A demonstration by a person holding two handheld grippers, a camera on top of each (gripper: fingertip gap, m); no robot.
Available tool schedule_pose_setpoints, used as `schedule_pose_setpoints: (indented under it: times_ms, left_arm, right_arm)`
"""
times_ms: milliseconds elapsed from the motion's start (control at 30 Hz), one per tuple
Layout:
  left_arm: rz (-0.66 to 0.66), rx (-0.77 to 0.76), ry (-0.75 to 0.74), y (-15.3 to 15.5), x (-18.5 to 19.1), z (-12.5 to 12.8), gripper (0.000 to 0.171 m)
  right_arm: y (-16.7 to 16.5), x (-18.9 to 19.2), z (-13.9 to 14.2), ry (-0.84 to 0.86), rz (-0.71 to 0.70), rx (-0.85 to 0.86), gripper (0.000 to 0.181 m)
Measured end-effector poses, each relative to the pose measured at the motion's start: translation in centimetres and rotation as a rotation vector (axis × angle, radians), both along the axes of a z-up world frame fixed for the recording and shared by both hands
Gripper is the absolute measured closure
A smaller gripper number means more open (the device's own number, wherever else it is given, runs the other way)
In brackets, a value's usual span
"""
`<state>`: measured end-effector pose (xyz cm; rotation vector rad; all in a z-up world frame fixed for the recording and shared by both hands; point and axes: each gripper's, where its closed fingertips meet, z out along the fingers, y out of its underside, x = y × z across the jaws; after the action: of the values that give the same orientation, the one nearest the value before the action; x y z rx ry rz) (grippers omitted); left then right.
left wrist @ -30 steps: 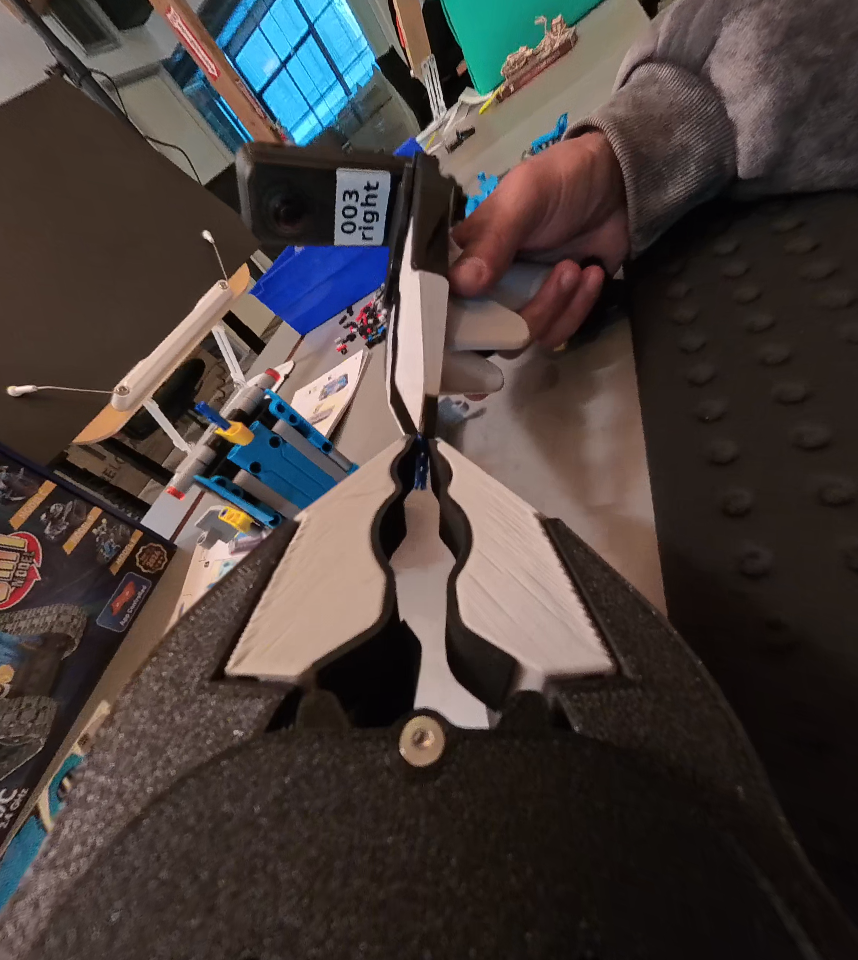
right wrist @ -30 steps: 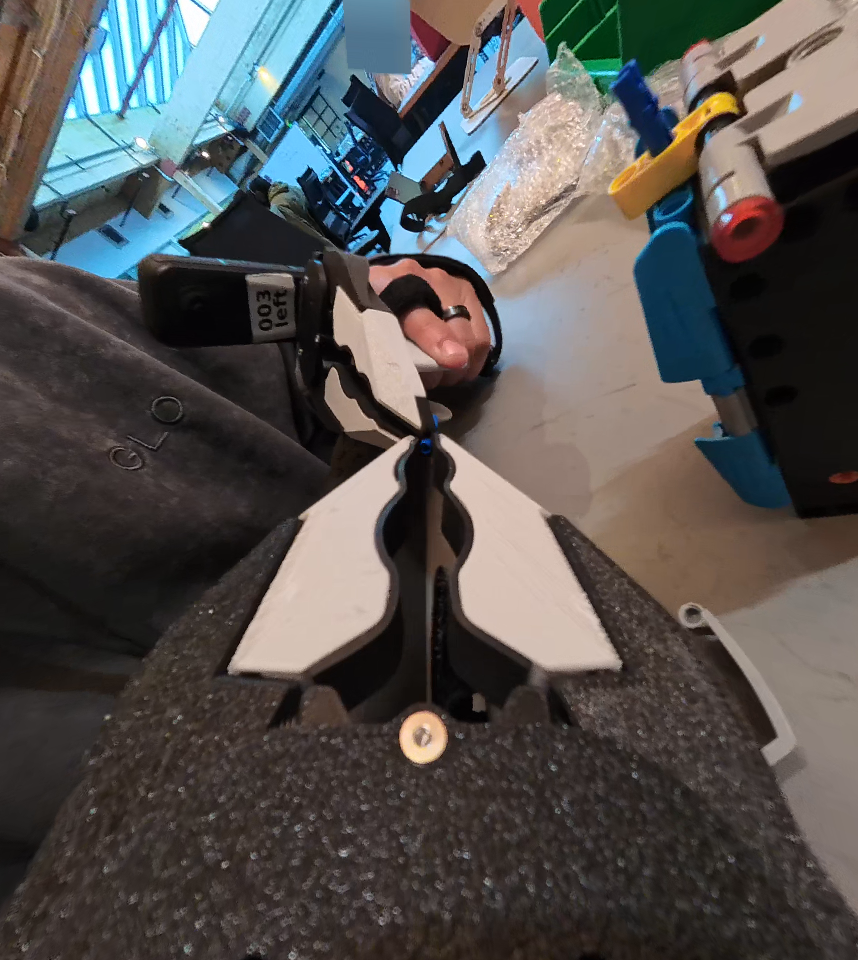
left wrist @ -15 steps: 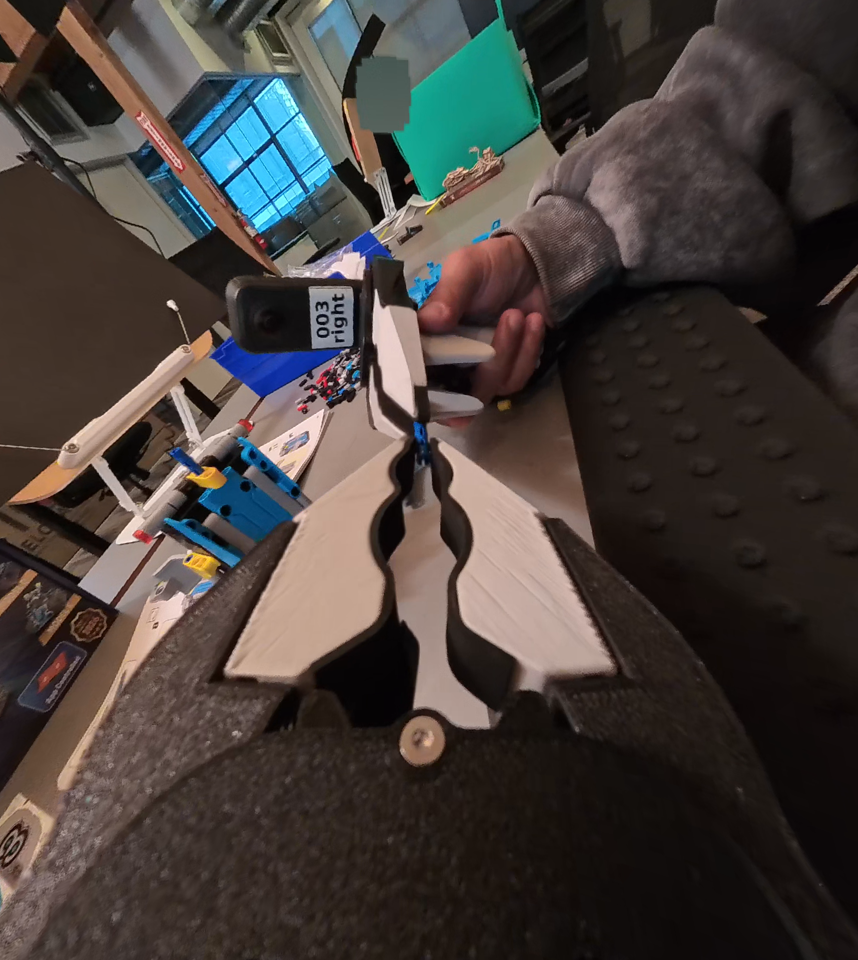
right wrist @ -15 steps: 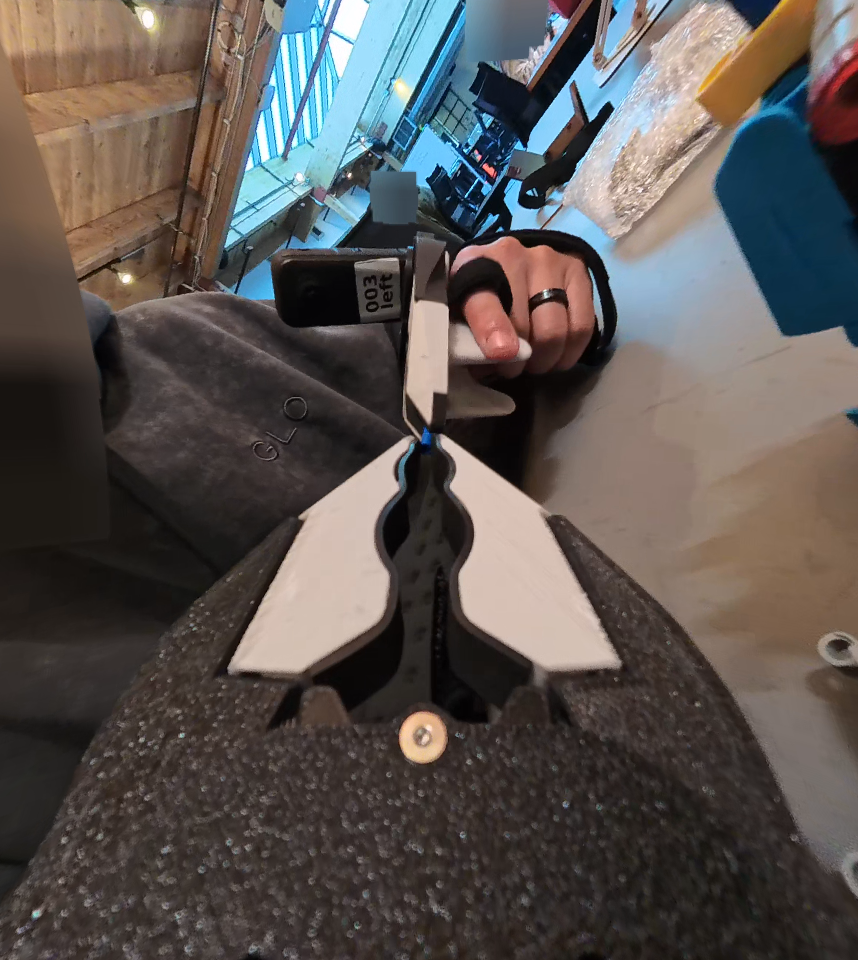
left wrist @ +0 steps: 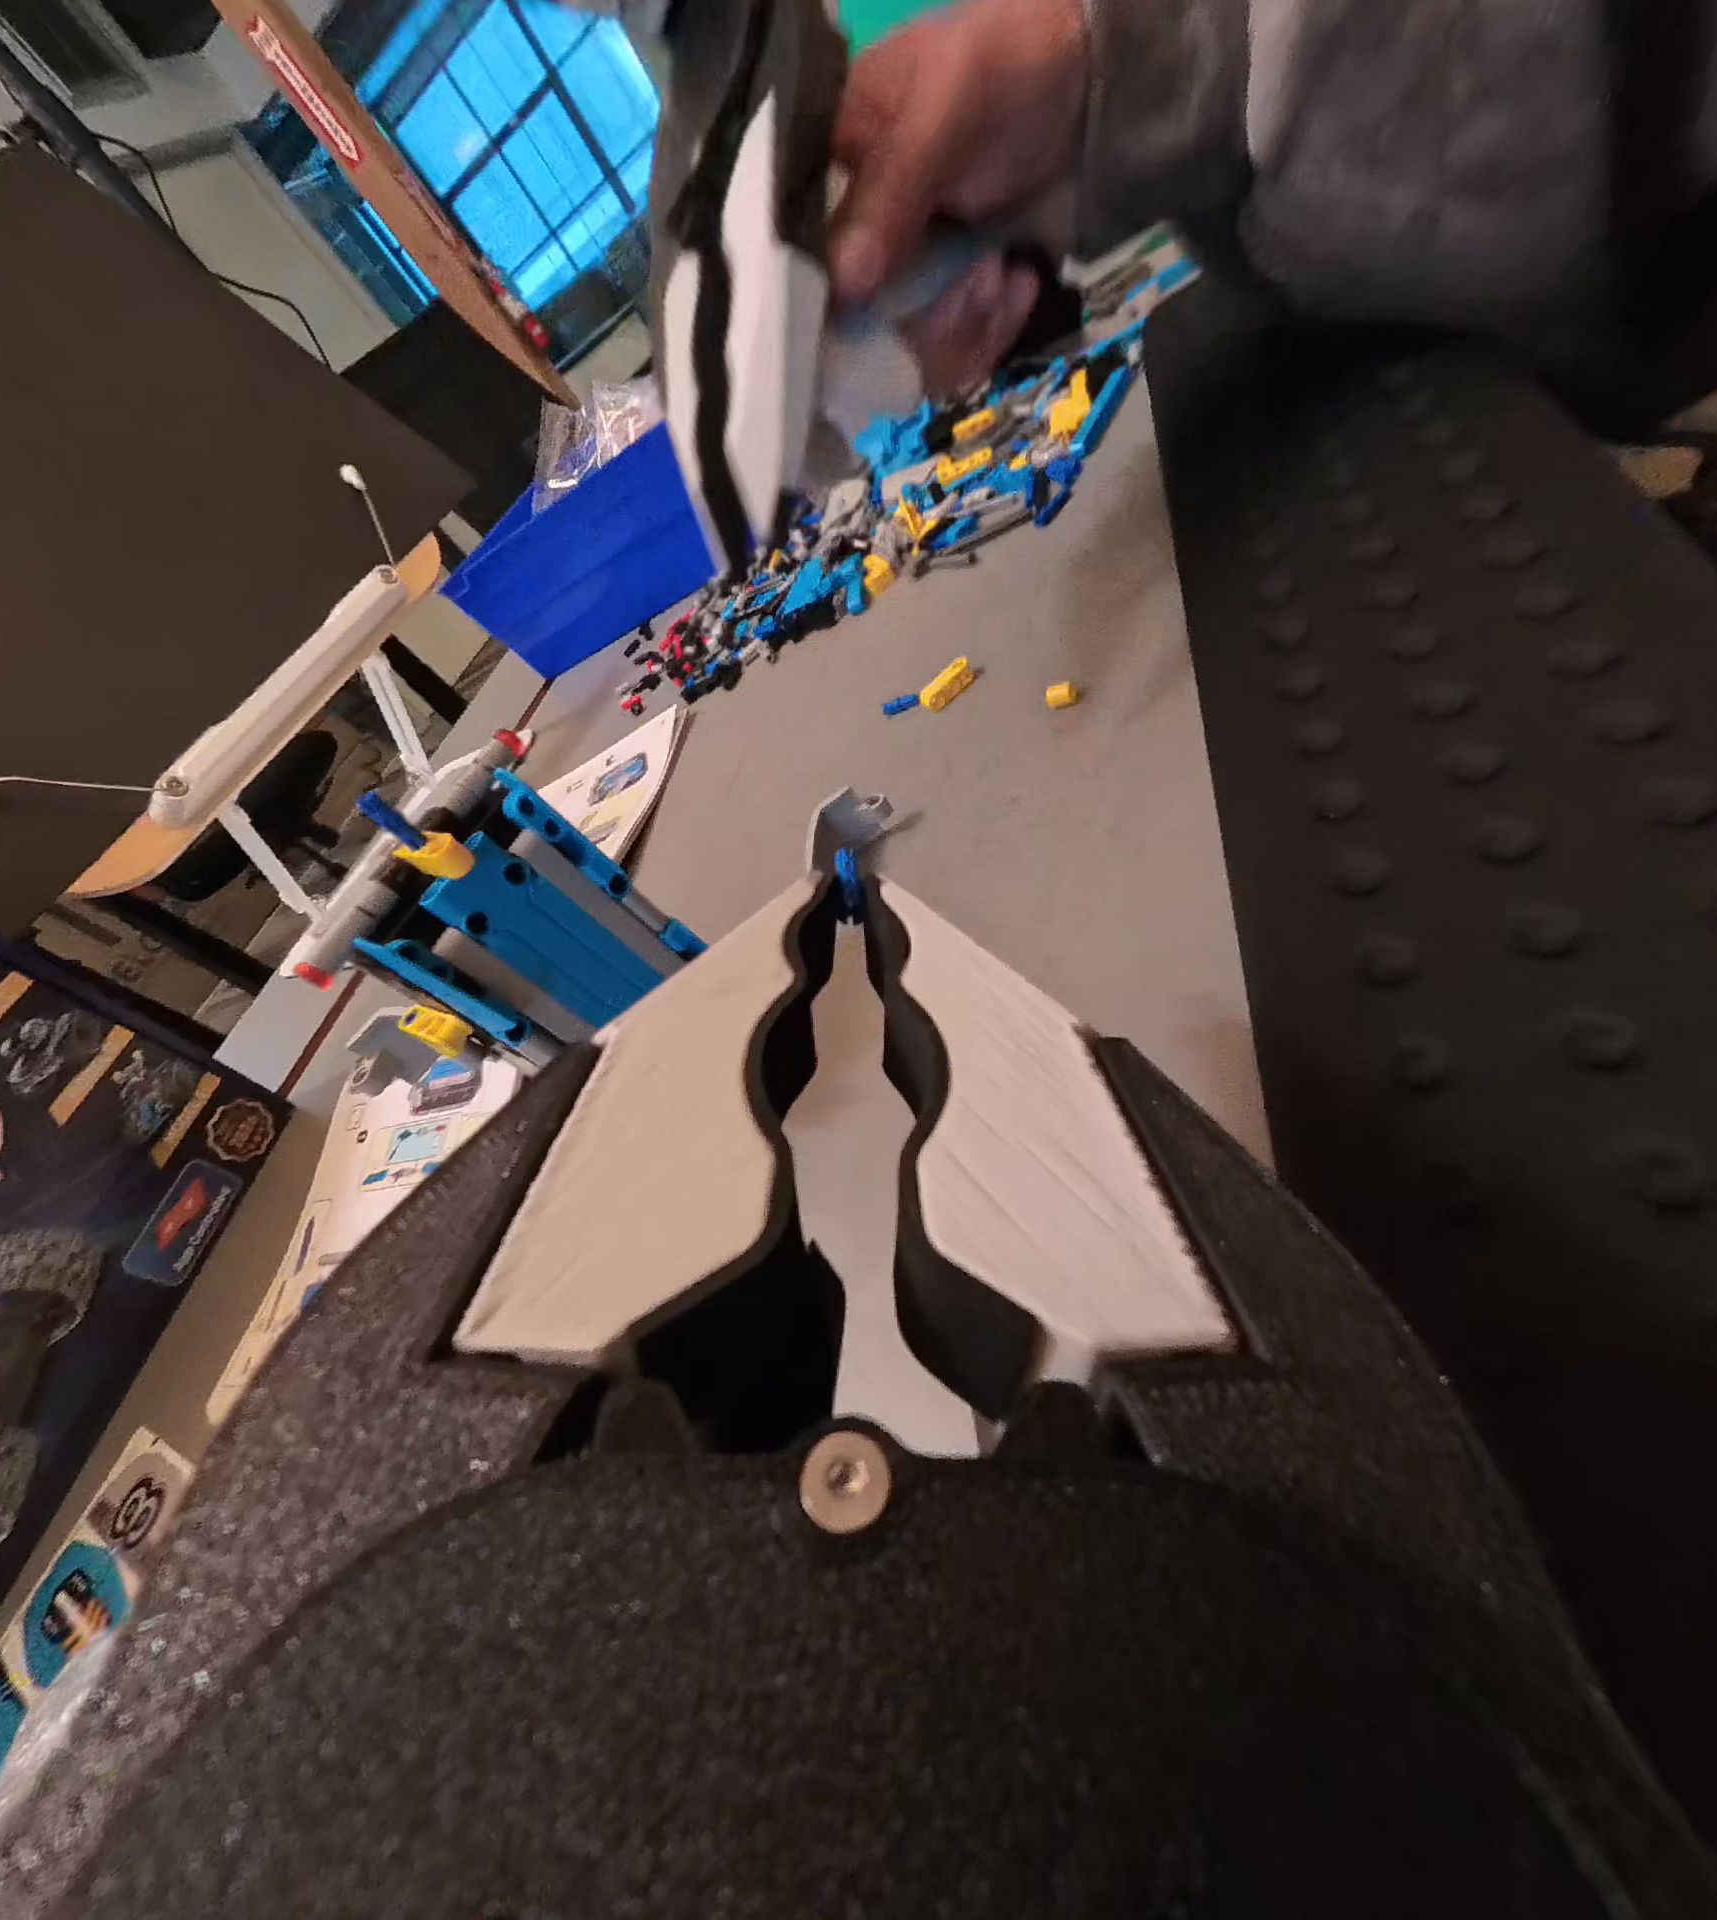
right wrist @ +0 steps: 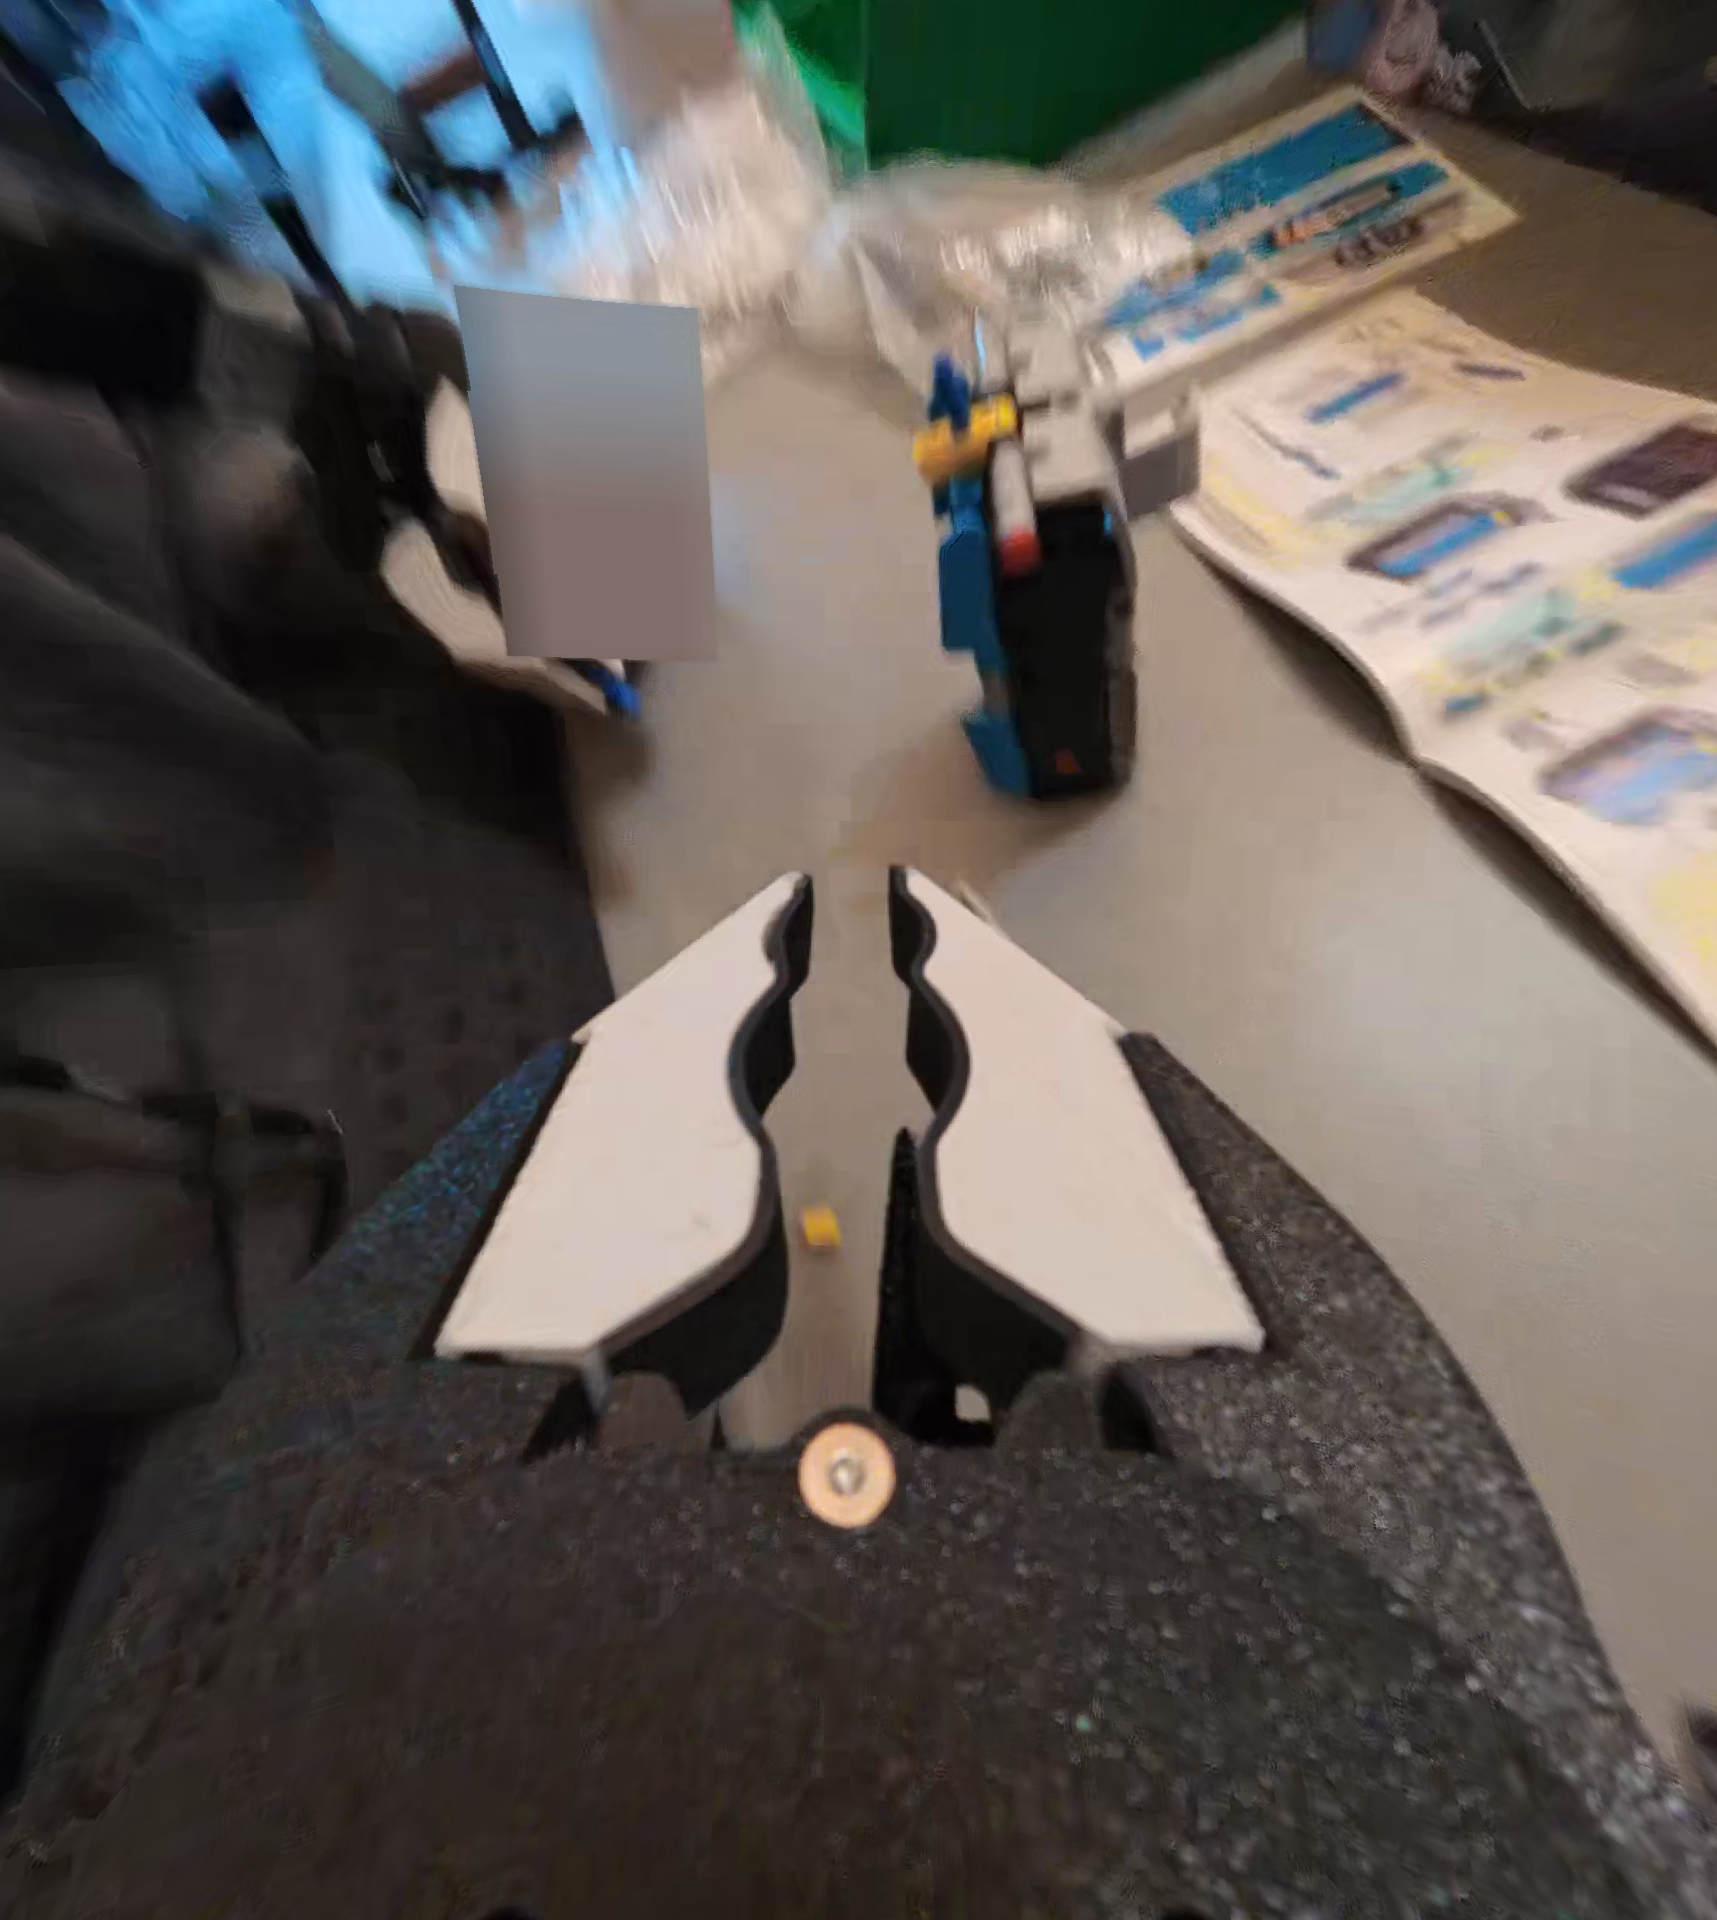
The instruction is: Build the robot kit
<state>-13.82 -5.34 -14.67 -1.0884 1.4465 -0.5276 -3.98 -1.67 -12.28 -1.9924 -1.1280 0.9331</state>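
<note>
In the left wrist view my left gripper [left wrist: 846,899] is shut on a small blue pin [left wrist: 846,878], held low over the grey table [left wrist: 1020,790]. A small grey piece [left wrist: 849,821] shows just beyond the fingertips. My right gripper [left wrist: 740,499] shows blurred at the top, held by a hand, well apart from the pin. In the right wrist view my right gripper [right wrist: 849,883] is open with nothing between its fingers. The left gripper [right wrist: 480,582] shows at the left with the blue pin [right wrist: 625,691] at its tip.
A blue, grey and black brick model [left wrist: 521,914] [right wrist: 1041,623] stands on the table. Loose bricks [left wrist: 885,540], a blue bin [left wrist: 584,571], open instruction booklets [right wrist: 1560,582], a printed box [left wrist: 23,1195] and a black dimpled pad [left wrist: 1508,831] lie around. A yellow stud [right wrist: 820,1226] lies under the right gripper. The tips of one gripper are about 12 cm away from the tips of the other. About 8 cm separates my right fingertips from the small grey piece [left wrist: 849,821].
Both grippers' tips met on the blue pin earlier. My right gripper has opened, let go of it and swung up and away. My left gripper keeps the pin.
</note>
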Motion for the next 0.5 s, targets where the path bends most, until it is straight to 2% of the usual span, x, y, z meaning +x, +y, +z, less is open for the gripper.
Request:
schedule_pose_setpoints:
  times_ms: [100, 200, 333, 500]
  left_arm:
    - [0.015, 0.017, 0.032, 0.2, 0.3, -0.7, 0.167]
    - [0.016, 0.028, 0.044, 0.3, 0.4, -0.9, 0.167]
    - [0.022, 0.034, 0.048, 0.3, 0.4, -1.0, 0.167]
    - [0.022, 0.030, 0.060, 0.3, 0.4, -1.2, 0.167]
  right_arm:
    - [-3.8, 2.0, -2.9, -0.280, 0.077, -0.005, 0.160]
    - [-5.4, 3.0, -6.7, -0.465, 0.110, 0.041, 0.165]
    - [-6.1, 4.4, -9.5, -0.512, 0.132, -0.041, 0.165]
    - [-6.4, 3.9, -9.8, -0.457, 0.137, -0.058, 0.165]
